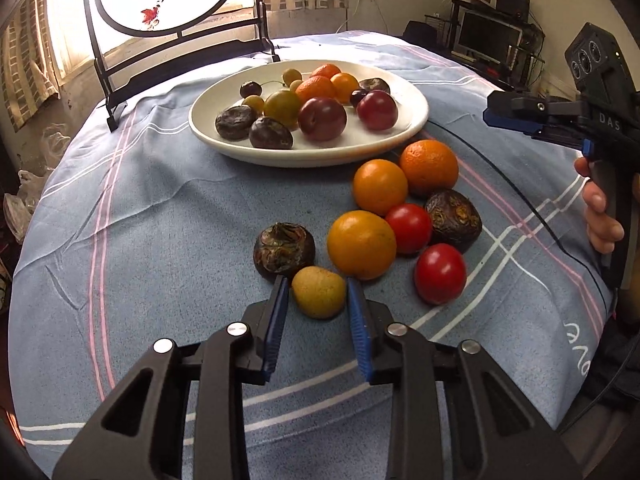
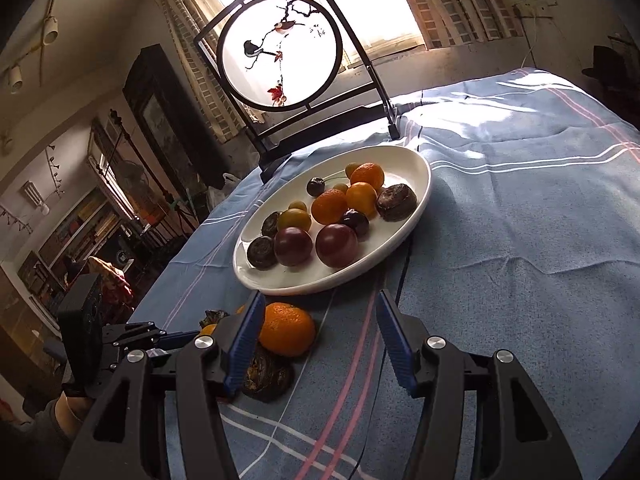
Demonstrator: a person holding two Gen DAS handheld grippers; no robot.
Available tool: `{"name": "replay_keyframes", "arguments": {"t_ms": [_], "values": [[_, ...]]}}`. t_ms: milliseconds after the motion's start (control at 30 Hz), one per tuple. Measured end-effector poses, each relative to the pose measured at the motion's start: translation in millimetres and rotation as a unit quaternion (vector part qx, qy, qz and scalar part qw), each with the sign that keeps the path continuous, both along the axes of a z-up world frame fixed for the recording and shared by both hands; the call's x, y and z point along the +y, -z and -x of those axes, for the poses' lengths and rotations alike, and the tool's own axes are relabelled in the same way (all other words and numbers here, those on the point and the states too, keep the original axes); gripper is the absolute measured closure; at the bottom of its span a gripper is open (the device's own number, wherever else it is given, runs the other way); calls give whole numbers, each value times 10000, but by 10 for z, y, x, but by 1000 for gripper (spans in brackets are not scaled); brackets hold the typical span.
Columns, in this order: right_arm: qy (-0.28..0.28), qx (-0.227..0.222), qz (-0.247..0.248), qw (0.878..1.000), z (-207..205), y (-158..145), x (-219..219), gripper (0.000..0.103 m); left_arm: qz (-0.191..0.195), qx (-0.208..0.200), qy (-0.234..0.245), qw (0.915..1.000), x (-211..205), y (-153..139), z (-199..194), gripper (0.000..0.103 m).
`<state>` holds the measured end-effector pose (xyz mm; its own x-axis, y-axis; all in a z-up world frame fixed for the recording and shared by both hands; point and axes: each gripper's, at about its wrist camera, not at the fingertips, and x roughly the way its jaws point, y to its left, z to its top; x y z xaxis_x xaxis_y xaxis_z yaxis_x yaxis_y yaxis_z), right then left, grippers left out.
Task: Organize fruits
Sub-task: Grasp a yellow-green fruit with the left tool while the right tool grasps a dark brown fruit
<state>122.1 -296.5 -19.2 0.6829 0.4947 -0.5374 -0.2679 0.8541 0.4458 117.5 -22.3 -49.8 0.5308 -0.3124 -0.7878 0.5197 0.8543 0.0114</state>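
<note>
From our left wrist, left gripper (image 1: 318, 294) jaws clamped on a small yellow-brown fruit (image 1: 318, 291) at the loose pile's near edge, bare cloth (image 1: 160, 208) leftward, from our right wrist, right gripper (image 2: 318, 314) jaws half spread, holding nothing, orange (image 2: 287, 328) just beside, white plate (image 2: 404, 232) ahead

Blue plaid tablecloth (image 1: 160, 208) over the table, white plate (image 1: 408, 120) of fruit well ahead of the left gripper (image 1: 318, 292), loose oranges (image 1: 380, 186), red tomatoes (image 1: 440, 274), dark wrinkled fruits (image 1: 284, 250) and a small yellow fruit (image 1: 318, 292) near its fingertips, round painted screen (image 2: 280, 52) beyond the plate.
</note>
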Motion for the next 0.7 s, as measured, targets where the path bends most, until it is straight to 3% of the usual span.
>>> {"name": "replay_keyframes", "arguments": {"t_ms": [267,367,533,700], "values": [[-201,32,67,9998,14,0,53,45,201,-13,-52,9998,43,-34,132,76],[-765,197,700,9944,133,20,352,45,524,-11,-108,9986,143,-103,284,77],[-1181,147,2210,9680,336,141,915,45,712,-39,-117,9974,249,-152,452,77],[-1163,552,2459,9607,181,232,1076,46,811,-38,-197,9965,315,-161,472,76]]}}
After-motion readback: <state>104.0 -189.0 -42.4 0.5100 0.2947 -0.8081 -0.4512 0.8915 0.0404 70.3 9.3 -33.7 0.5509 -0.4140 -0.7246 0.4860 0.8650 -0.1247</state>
